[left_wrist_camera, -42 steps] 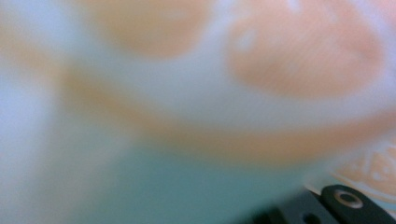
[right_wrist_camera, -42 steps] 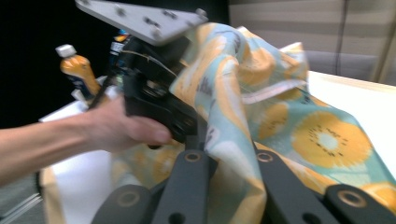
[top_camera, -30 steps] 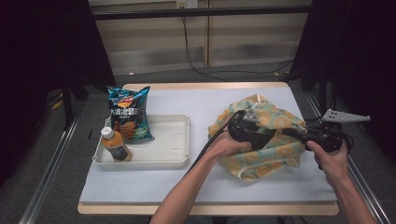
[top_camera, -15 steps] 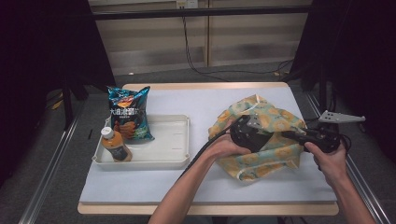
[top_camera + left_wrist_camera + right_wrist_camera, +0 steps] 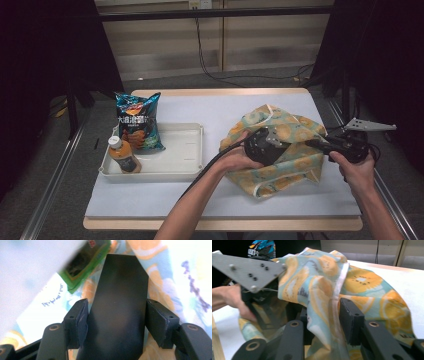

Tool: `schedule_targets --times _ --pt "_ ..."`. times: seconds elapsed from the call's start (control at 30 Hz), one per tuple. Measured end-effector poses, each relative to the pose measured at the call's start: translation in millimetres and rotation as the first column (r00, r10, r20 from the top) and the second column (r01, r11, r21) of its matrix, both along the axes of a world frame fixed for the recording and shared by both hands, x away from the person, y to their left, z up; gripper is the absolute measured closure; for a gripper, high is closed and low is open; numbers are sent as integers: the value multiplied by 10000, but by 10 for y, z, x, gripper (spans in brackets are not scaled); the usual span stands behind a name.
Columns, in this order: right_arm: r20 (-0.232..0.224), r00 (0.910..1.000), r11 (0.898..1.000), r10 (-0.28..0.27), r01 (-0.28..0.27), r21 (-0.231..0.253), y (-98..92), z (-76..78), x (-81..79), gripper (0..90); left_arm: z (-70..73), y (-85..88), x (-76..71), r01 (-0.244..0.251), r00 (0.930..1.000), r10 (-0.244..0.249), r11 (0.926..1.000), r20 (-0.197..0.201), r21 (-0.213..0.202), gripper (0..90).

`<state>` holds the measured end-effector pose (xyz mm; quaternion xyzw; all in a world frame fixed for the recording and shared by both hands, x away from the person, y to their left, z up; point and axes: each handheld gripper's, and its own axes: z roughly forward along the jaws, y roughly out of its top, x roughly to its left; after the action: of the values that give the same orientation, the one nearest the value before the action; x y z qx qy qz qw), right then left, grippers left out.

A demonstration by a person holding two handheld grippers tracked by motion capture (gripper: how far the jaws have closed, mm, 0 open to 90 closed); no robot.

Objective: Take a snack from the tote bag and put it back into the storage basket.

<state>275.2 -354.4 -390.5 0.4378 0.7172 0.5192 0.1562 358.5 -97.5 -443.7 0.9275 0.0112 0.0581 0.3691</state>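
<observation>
My two grippers are both at the bag [image 5: 285, 150], a cloth one printed with orange slices, which lies crumpled on the white table [image 5: 215, 107] to the right of the tray [image 5: 185, 150].

My left gripper [image 5: 265, 145] is pushed into the bag's left side, hand wrapped round its body. Along its jaws I see a flat black thing [image 5: 117, 305] standing between the pads (I cannot tell what it is); the left pad lies against its edge, the right pad stands a little off it. These jaws have just been closing again after a wider opening, and they are apart now. Past them a green-edged packet [image 5: 82, 267] shows inside the bag.

My right gripper [image 5: 345, 145] reaches in from the bag's right edge, level with the table. A fold of the bag's cloth [image 5: 324, 305] with its white hem hangs between its jaws. They have just been opening, and the right pad stands clear of the cloth; the grip is loosened.

In the tray a bottle [image 5: 124, 156] lies at the left end, and a blue snack bag [image 5: 136, 121] leans over the tray's far rim.
</observation>
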Motion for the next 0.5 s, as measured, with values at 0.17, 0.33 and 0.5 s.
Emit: schedule_targets --times 0.17,0.33,0.5 --pt "160 9999 10000 26 -25 -86 34 13 5 623 11 115 -105 279 9996 -278 9996 -91 86 398" --pt "159 9998 9997 139 -136 -178 103 36 0 595 22 226 -205 321 9993 -319 9994 -199 123 401" --pt "265 9996 9996 119 -113 -250 149 54 20 547 36 257 -142 -181 9991 181 9998 -377 -5 402"
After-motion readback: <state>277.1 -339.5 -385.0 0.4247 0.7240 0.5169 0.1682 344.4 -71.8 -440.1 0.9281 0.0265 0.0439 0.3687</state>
